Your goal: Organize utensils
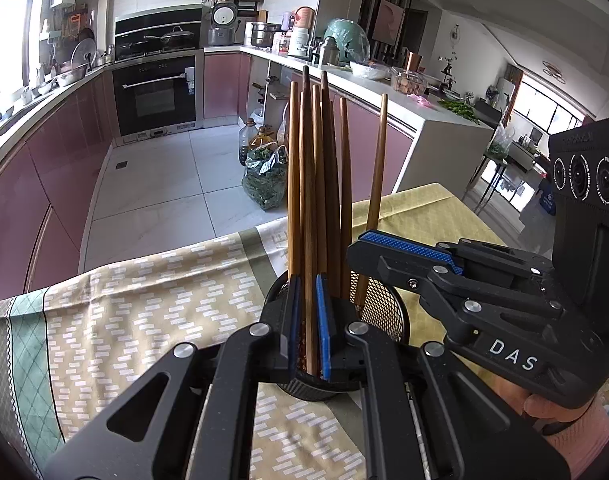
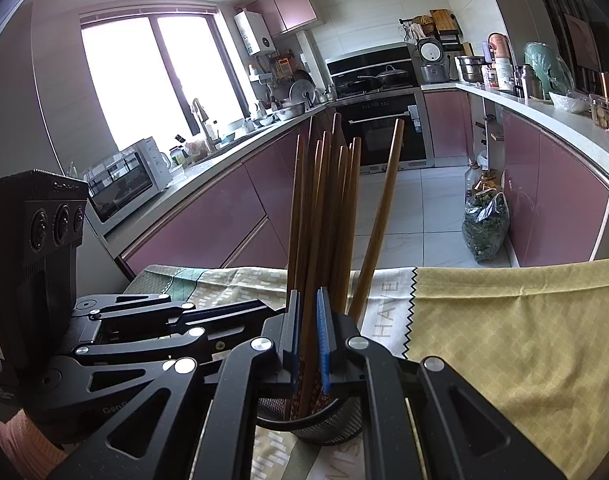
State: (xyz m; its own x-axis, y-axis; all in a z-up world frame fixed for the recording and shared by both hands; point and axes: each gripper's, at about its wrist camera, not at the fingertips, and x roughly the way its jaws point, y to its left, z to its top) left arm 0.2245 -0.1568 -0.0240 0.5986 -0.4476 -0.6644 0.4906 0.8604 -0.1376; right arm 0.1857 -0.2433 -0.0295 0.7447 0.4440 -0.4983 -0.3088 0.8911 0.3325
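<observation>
Chopsticks (image 1: 310,184), brown wood, stand bunched upright in a black mesh utensil holder (image 1: 378,312) near the middle of the table, on a patterned tablecloth (image 1: 144,312); one stick (image 1: 374,184) leans off to the right, apart from the bundle.

Left to right across the table: the left gripper (image 1: 307,332) comes in from the near left, its blue pads (image 1: 323,328) clamped on what looks like a single chopstick low in the bundle, just above the holder rim. In its own view the right gripper (image 2: 308,340) likewise has its pads (image 2: 324,336) pressed together on a stick from the same bundle; seen from the left camera its fingers lie edge-on, so that view does not confirm what it holds. A person's hand (image 1: 564,412) in a pink sleeve holds it at the near right. Right of the holder the cloth changes to yellow fabric (image 2: 524,340).

Handling, as judged: sticks are light, stiff, smooth and tapered, so likely slippery between pads and prone to pivoting if pinched at one point. The low grip close to the holder seems sensible. The holder looks light; it may tip or drag if a stick is pulled at an angle. A straight upward draw looks safest.
</observation>
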